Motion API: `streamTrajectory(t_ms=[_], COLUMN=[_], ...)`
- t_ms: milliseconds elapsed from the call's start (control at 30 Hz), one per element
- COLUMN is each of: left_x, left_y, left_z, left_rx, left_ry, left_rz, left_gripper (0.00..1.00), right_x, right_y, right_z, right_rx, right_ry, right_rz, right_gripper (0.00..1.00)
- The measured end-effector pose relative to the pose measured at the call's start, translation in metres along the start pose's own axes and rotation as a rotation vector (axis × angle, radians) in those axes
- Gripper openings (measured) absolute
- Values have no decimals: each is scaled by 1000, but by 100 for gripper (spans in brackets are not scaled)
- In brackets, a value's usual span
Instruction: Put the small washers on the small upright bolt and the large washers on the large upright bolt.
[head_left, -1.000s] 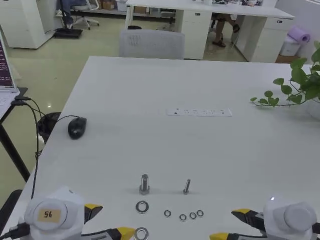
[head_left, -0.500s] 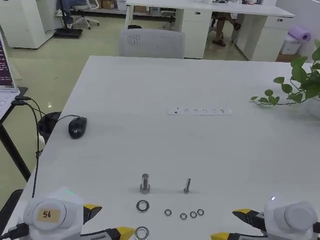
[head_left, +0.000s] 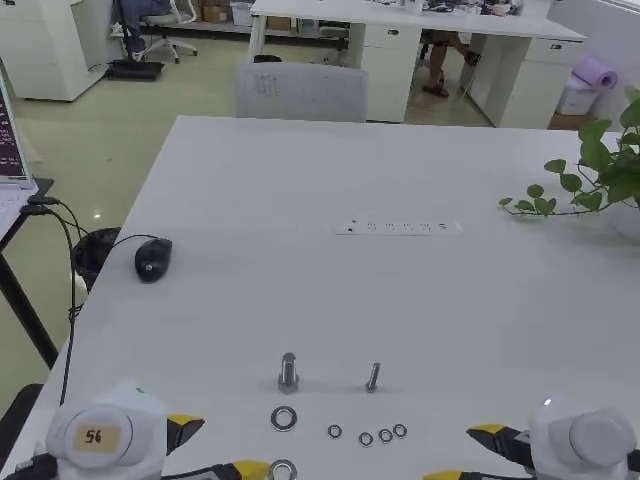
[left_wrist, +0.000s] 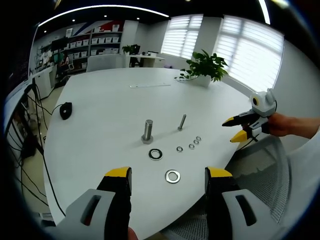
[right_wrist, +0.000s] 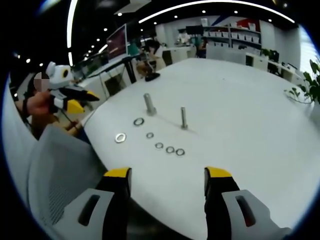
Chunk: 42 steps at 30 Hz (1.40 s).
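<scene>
The yellow-tipped left claw (left_wrist: 169, 173) and right claw (right_wrist: 168, 173) gaped empty at the white surface's (head_left: 400, 300) edge; silver steel washers (head_left: 284, 417) lay flat beside two upright steel bolts (head_left: 288, 371).

The table (head_left: 400, 170) is smooth, matt white. The large bolt (head_left: 288, 371) and small bolt (head_left: 373, 376) look like dull grey metal. The large washers (head_left: 284, 417) and small washers (head_left: 366, 437) do too, faintly shiny. The mouse (head_left: 153, 258) is black plastic with a slight sheen — the chair (head_left: 301, 92) back is grey cloth, the floor (head_left: 90, 150) glossy.

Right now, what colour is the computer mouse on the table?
The mouse is black, clearest in the head view.
</scene>
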<state>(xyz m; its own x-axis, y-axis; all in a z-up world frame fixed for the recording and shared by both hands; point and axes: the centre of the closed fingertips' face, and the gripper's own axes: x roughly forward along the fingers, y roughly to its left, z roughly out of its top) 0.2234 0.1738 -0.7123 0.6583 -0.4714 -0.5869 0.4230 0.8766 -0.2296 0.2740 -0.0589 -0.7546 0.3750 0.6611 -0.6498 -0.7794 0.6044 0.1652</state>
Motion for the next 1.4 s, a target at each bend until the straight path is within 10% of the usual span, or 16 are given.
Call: streamTrajectory(t_ms=[933, 1400], left_x=[-1, -2], left_y=[2, 3], left_z=[2, -1], left_rx=[-10, -32], left_ry=[-13, -18], left_rz=[1, 10], left_gripper=[58, 58], right_x=[4, 32], right_y=[-1, -26], right_z=[0, 1], right_rx=[-21, -247], right_ry=[32, 210], right_rz=[23, 72], right_gripper=[54, 36])
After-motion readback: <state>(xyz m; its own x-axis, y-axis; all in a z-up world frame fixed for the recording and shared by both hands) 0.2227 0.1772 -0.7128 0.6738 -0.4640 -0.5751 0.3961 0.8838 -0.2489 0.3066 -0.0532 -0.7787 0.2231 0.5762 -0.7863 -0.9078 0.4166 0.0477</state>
